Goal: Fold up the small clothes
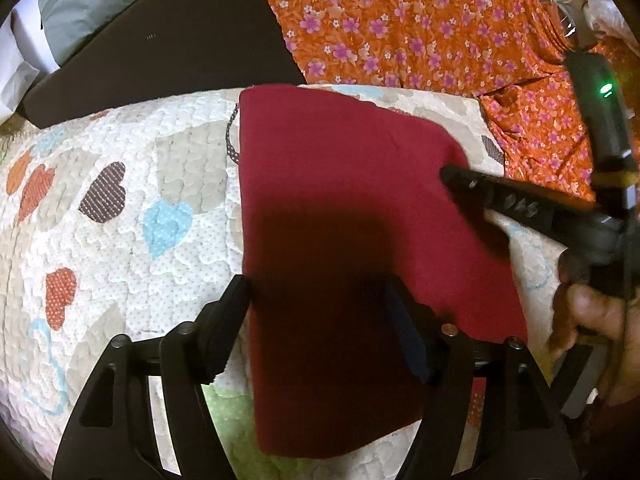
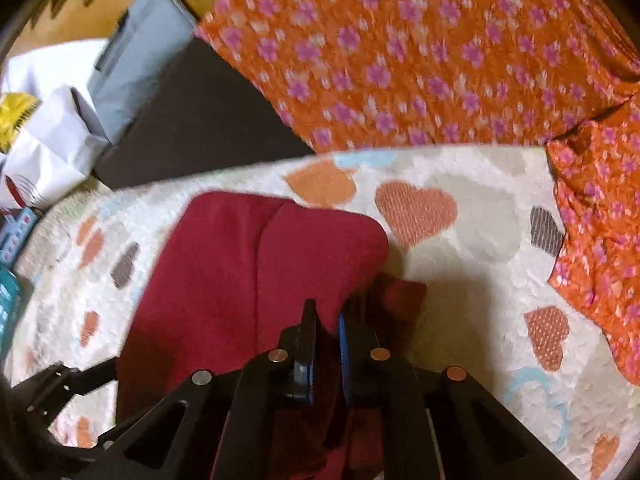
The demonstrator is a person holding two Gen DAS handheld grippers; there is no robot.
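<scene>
**Desk:** Quilted heart-print bedcover (image 1: 120, 240) fills both wrist views, an orange floral cloth (image 1: 400, 20) bunched along its far edge. Where is the garment?

**Photographer:** Flat on the quilt. That maroon cloth (image 1: 340, 200) lies folded into a long panel, its long axis running away from the left gripper (image 1: 316, 292), near end under the tool, far end toward the floral cloth.

**Desk:** And the tools?

**Photographer:** Left fingers stand spread wide, straddling the near part of the panel, gripping nothing. The right gripper (image 2: 328, 320) has its fingers drawn close together with maroon fabric between them, pinching the cloth's right edge (a small bunched bit of it shows just beyond the tips).

**Desk:** Which hand is better placed for the fold?

**Photographer:** My reading: the right, since it already has cloth in its grip at the side edge. From the left view it reaches in across the panel's right side, so carrying that edge leftward over the long axis looks the likely fold, the left steadying the near end.
</scene>
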